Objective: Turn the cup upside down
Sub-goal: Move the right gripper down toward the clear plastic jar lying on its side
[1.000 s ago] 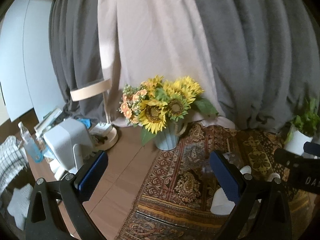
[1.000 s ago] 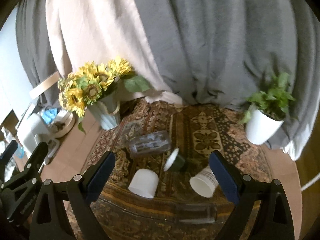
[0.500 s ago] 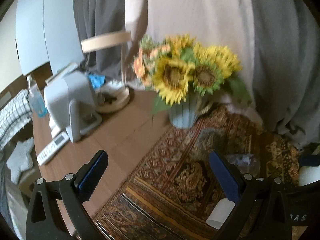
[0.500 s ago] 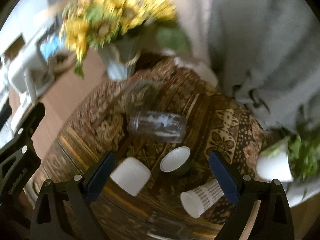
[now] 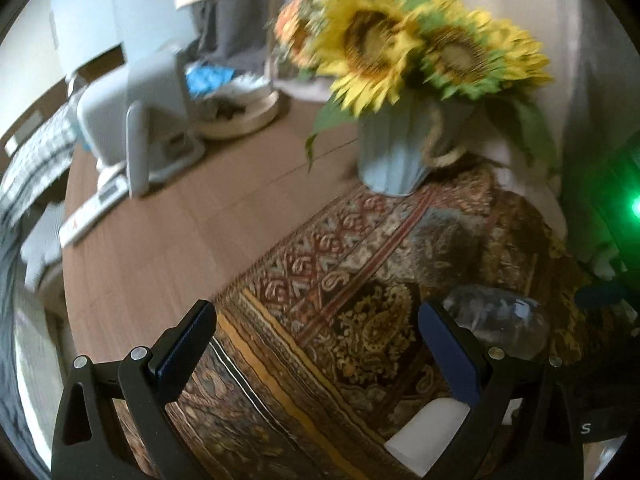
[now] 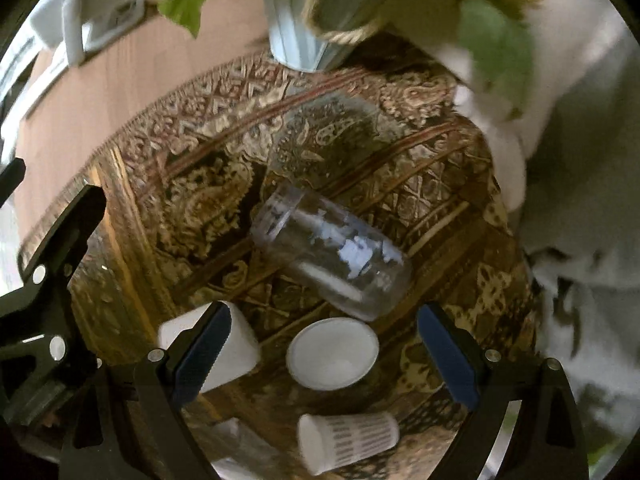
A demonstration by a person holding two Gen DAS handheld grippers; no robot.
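The right gripper (image 6: 322,354) has dropped closer over the rug (image 6: 200,184), jaws released and empty, now framing the upright white cup (image 6: 333,353). The left gripper (image 5: 316,350) hangs released beside it; grasping comes next.

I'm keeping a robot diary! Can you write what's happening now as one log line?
left gripper: open, empty | right gripper: open, above small white cup | cup: upright, not flipped | clear glass: on its side
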